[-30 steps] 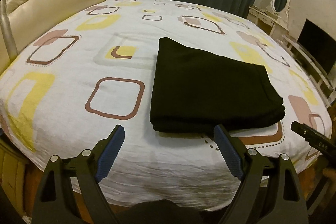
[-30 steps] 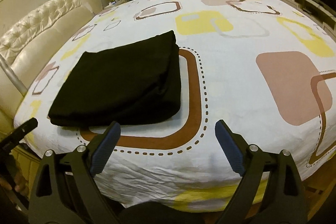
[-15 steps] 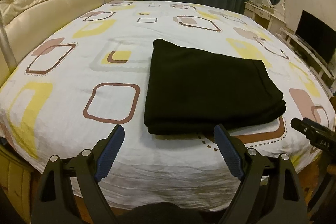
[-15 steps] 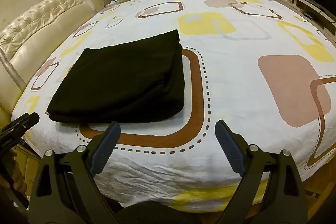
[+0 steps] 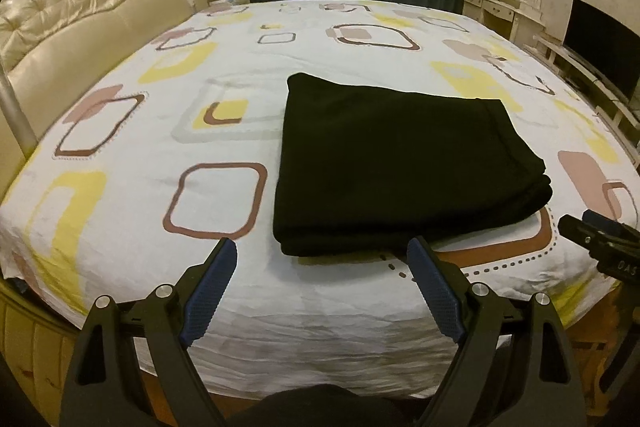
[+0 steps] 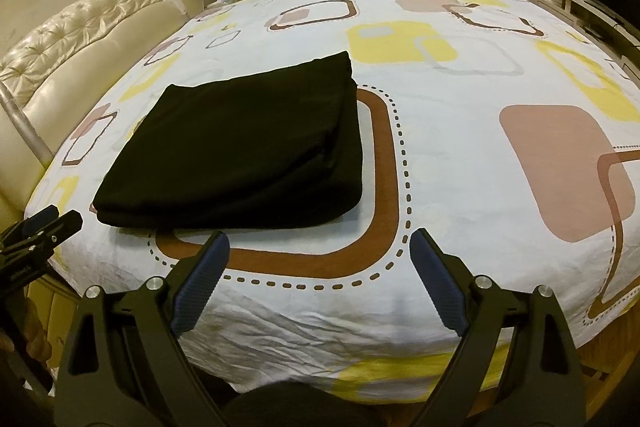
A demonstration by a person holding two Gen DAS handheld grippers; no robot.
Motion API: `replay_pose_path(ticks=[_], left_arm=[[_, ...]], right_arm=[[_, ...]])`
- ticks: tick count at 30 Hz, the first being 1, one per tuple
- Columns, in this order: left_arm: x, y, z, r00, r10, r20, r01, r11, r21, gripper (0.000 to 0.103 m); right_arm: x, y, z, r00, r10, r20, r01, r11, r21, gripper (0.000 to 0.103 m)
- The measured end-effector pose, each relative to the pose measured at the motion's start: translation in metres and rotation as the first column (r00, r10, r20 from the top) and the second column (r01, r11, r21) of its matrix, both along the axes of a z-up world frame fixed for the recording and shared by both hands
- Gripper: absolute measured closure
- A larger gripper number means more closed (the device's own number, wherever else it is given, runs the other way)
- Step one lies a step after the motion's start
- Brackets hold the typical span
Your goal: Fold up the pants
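The black pants (image 5: 400, 163) lie as a compact, layered rectangle on the bed (image 5: 120, 211), near its front edge, over the patterned white sheet and partly covering a brown rounded-square motif (image 6: 384, 187). Both views show stacked edges at the near side of the bundle, so several folds seem to be in place and the garment sits flat with nothing touching it. The left gripper (image 5: 322, 279) hangs just short of the bundle with its blue-padded jaws wide apart and nothing between them; the right gripper (image 6: 316, 271) is likewise spread and empty, over the bare sheet to the right of the pants. Compared with 1 second ago, almost nothing on the bed has changed: the pants keep the same shape and place. Only the left view has levelled out, the bed and headboard (image 5: 92, 7) sitting squarer in the frame than before, which reads as a small roll of that hand, while the right view is practically identical. My reading is that the folding is finished, or very nearly so, and both hands are backed off; if anything is left, it is at most a tidy of the slightly bulging near-right corner.
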State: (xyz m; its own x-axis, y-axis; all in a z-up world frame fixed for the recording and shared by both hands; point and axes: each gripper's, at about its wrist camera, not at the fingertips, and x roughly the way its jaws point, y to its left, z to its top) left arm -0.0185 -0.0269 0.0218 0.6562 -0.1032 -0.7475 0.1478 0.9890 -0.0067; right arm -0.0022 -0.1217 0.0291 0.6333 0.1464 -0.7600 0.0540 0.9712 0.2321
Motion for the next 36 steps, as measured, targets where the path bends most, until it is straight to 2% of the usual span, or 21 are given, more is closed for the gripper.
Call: replay_pose_path(ticks=[12, 22, 36], left_arm=[[0.0007, 0.0012, -0.0009, 1.0, 0.006, -0.024, -0.007, 0.999, -0.05, 0.017], [0.0005, 0.0027, 0.0014, 0.999, 0.048, -0.003, -0.048, 0.999, -0.023, 0.017], [0.0014, 0.0041, 0.0031, 0.999, 0.048, -0.004, -0.048, 0.999, -0.021, 0.017]], right_arm=[[0.0015, -0.0022, -0.0049, 1.0, 0.0, -0.015, 0.0, 1.0, 0.01, 0.011], [0.0025, -0.0028, -0.0079, 1.0, 0.007, -0.026, -0.007, 1.0, 0.009, 0.011], [0.0026, -0.0008, -0.0093, 0.999, 0.021, -0.033, -0.021, 1.0, 0.006, 0.011]])
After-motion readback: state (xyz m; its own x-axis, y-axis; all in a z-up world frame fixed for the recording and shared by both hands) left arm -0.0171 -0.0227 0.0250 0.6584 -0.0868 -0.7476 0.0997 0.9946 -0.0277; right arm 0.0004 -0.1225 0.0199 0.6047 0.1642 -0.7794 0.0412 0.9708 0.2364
